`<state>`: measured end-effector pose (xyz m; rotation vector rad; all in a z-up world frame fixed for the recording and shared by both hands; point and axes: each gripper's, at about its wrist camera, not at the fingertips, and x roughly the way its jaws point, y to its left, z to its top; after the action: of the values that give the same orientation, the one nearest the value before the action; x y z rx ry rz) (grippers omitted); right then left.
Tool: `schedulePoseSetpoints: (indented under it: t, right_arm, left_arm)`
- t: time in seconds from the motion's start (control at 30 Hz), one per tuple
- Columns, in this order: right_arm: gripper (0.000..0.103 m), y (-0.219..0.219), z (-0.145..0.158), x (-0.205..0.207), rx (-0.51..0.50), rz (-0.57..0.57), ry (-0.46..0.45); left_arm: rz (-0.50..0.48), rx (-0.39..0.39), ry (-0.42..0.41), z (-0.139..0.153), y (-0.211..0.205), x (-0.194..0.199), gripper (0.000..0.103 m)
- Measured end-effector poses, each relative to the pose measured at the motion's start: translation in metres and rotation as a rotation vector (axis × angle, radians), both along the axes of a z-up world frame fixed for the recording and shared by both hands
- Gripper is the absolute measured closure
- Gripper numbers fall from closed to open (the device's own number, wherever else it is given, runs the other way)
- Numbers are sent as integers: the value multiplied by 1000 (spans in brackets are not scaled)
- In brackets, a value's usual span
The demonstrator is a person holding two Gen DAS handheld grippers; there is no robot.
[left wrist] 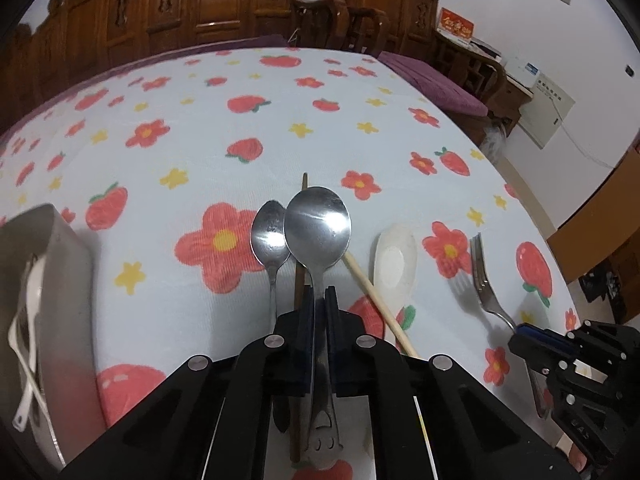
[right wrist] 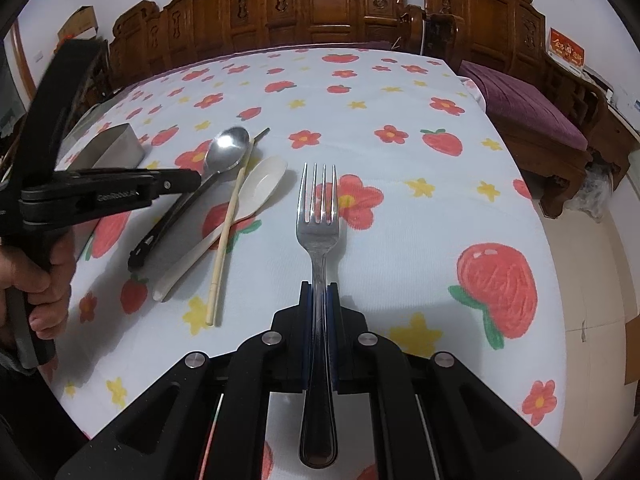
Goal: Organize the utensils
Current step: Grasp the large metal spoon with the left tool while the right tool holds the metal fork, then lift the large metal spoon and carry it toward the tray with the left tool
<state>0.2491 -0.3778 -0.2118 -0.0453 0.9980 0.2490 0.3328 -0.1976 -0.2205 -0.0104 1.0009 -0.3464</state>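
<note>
1. A table under a flowered tablecloth (right wrist: 400,92) fills both views, with carved wooden furniture along the top.
2. A metal container (left wrist: 60,248) at the left edge of the left wrist view already holds white utensils; it looks like the drop-off, so each lift should clear its rim.
3. The left gripper (left wrist: 319,300), bottom centre, is clenched on a large steel spoon (left wrist: 318,226). A small spoon (left wrist: 270,234) and a dark chopstick (left wrist: 299,280) lie just beside it, so lifting straight up seems wise.
4. The right gripper (right wrist: 319,292) grasps a fork (right wrist: 319,216) by its handle.
5. A white ceramic spoon (right wrist: 256,190) and a pale chopstick (right wrist: 228,232) lie left of centre, waiting.
</note>
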Motion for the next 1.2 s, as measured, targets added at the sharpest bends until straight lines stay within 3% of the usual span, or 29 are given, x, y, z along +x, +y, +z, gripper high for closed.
schedulePoseSetpoints:
  t: [0.43,0.6,0.77,0.83,0.93,1.2]
  right_arm:
    - [94,23,18,-1,13,35,-28]
    - [94,30,18,-3,8,48,-24]
    - [94,24,17,-3,17,33,-21]
    - [94,22,17,-3,19,30,-23]
    - [94,20,16,-3,22,28,-23]
    - [94,17,14,-3,18,25,-18]
  left_arm:
    - [-35,40,-80,40,15,-17,103]
    - [-21,37,-51,35,29,-16,103]
    - [-82,105,-20,21,28,-25,103]
    - [-114,130,-29,19,23,-27,99]
    - [-147,119,-6,14,17,-25,84]
    - [-209,208,7,-6,-12,-18,81]
